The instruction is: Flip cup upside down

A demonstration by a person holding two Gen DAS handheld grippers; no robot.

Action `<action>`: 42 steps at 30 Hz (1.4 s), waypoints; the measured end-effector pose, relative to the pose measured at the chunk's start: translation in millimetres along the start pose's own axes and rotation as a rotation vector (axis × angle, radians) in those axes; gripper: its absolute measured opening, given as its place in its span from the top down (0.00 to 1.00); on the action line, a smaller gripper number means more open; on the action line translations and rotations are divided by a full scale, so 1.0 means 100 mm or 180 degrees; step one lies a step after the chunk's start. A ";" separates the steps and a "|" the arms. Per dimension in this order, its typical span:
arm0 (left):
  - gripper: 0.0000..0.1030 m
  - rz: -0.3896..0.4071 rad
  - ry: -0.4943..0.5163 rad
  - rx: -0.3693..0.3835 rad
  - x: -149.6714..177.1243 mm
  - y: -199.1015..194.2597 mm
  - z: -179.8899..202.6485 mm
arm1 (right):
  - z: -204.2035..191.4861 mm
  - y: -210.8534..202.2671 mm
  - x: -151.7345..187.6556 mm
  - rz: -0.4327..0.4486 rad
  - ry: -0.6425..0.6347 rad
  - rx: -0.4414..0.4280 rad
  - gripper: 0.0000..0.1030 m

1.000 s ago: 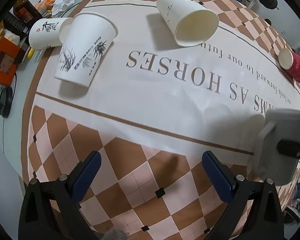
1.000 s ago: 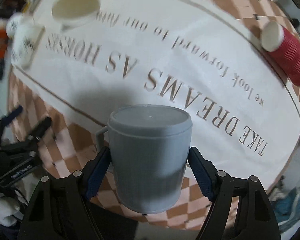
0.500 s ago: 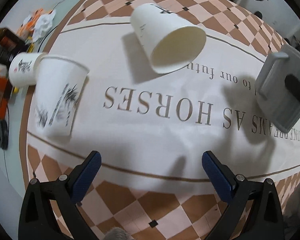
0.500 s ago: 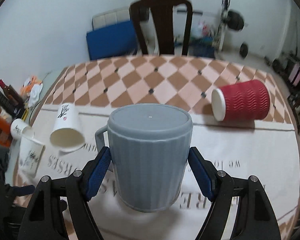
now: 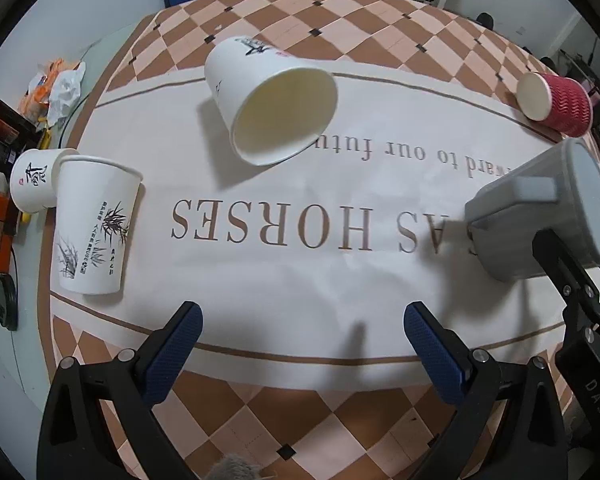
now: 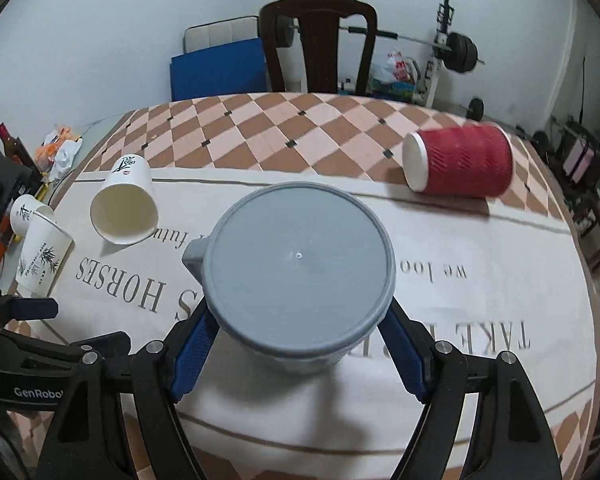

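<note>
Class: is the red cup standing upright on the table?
No; the red cup lies on its side, white base facing left.

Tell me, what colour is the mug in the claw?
Plain grey mug, clearest in the right wrist view.

"as horses" on tablecloth (image 5: 300,272)

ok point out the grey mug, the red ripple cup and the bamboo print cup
grey mug (image 6: 300,268), right wrist view, on its flat base facing the camera
red ripple cup (image 6: 466,166), right wrist view, on its ribbed side wall
bamboo print cup (image 5: 94,232), left wrist view, on its printed side wall
</note>
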State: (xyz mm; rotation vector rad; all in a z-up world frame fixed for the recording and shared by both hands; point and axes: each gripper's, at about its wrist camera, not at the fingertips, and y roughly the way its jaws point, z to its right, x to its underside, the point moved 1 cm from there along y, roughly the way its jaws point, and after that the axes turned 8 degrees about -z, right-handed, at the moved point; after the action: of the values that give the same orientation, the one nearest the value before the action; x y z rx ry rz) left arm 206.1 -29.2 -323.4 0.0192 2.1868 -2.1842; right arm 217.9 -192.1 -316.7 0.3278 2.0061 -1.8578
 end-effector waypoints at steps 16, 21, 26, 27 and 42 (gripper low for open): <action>0.00 0.0814 0.0182 0.0096 0.92 -1.63 0.00 | 0.17 -1.72 0.32 0.0119 0.0454 0.0662 0.01; 0.00 0.1092 0.0312 0.0168 1.24 -2.27 0.01 | 0.13 -2.54 0.44 0.0266 0.0597 0.0789 0.01; 0.00 0.1219 0.0323 0.0130 1.52 -2.75 -0.03 | 0.02 -3.23 0.57 0.0351 0.0678 0.0897 0.01; 0.00 0.1206 0.0305 0.0122 1.55 -2.81 -0.03 | 0.00 -3.33 0.60 0.0346 0.0682 0.0884 0.01; 0.00 0.1299 0.0263 0.0097 2.00 -3.42 0.02 | -0.03 -4.34 0.82 0.0434 0.0680 0.0779 0.01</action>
State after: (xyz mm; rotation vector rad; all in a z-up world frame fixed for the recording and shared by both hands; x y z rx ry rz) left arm -8.8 -37.7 9.4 0.5167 1.9686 -2.0134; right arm -39.1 -238.5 39.6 0.7417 1.8321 -2.0557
